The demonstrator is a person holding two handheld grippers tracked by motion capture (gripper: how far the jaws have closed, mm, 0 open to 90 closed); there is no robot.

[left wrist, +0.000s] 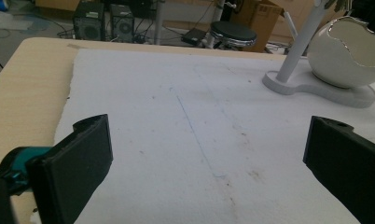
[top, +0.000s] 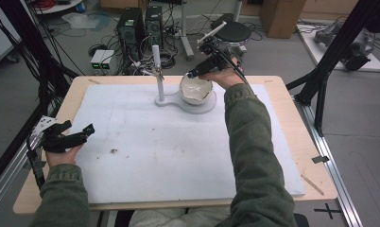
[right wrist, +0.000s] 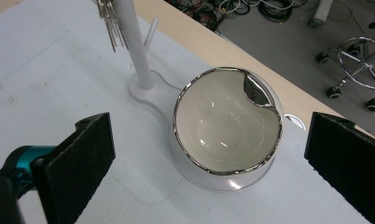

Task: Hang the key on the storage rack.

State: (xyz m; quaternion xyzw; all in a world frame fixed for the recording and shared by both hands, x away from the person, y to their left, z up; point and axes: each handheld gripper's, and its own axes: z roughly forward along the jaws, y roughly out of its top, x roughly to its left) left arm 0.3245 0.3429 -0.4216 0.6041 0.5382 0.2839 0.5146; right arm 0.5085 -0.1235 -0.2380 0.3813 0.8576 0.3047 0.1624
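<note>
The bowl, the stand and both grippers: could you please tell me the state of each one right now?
Bowl: empty, sitting tilted on the stand's base, rim chipped or notched at one spot.
Stand: upright on the white mat, keys hanging from it.
Right gripper: jaws wide open above the bowl, holding nothing.
Left gripper: jaws open over the mat, holding nothing.

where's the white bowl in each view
High view: the bowl sits at the far middle of the table, on a white stand, just under the right tongs.
Left gripper view: top right corner, on the stand's base.
Right gripper view: centre, seen from above between the open jaws, silver rim showing.
Shared landmark: the stand's white post, right beside the bowl in all three.
</note>
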